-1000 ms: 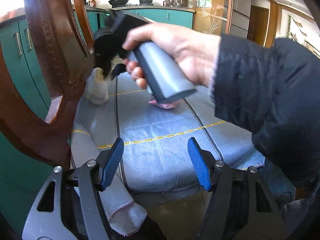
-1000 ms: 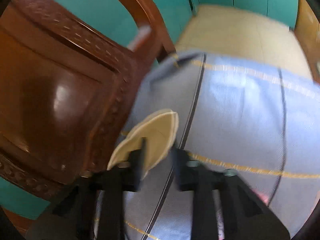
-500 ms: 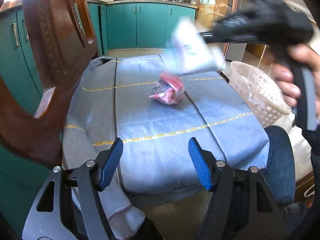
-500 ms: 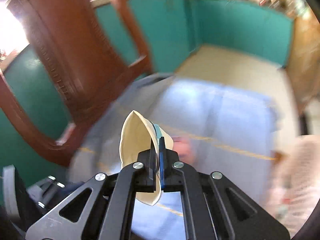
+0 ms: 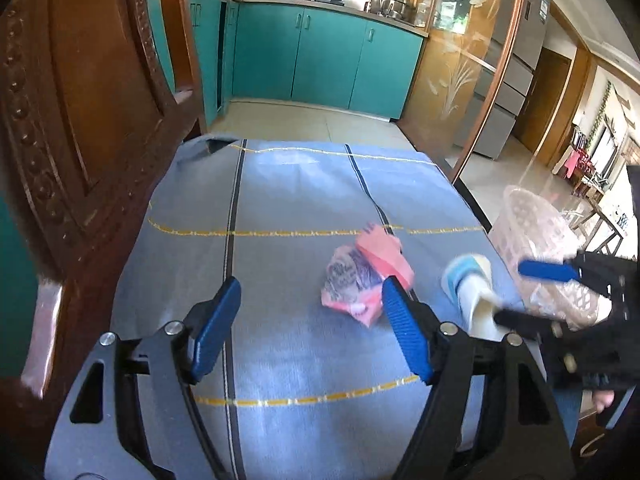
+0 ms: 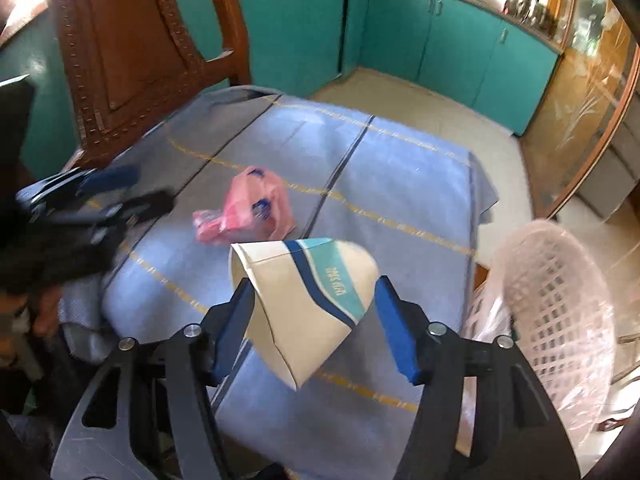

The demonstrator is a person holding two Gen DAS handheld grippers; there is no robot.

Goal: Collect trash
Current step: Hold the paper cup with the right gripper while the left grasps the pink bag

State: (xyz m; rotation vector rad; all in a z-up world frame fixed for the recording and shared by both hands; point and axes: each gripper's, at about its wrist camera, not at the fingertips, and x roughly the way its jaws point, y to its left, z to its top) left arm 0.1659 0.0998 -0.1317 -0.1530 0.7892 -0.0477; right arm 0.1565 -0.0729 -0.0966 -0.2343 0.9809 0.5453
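A crushed paper cup (image 6: 308, 300), cream with a teal and blue band, sits between the wide-open jaws of my right gripper (image 6: 316, 328), loose and tilted, above the table's right edge. It also shows in the left wrist view (image 5: 470, 288). A crumpled pink plastic wrapper (image 5: 366, 278) lies on the blue tablecloth (image 5: 288, 184), also in the right wrist view (image 6: 246, 208). My left gripper (image 5: 308, 328) is open and empty, low over the near part of the table, just short of the wrapper.
A pale pink lattice basket (image 6: 556, 312) with a clear liner stands off the table's right edge, also in the left wrist view (image 5: 536, 248). A carved wooden chair back (image 5: 80, 128) rises at the left. Teal cabinets (image 5: 320, 56) line the back.
My right gripper swung from the chair side to the right edge by the basket with the cup, then opened from shut on it. My left gripper edged forward toward the wrapper.
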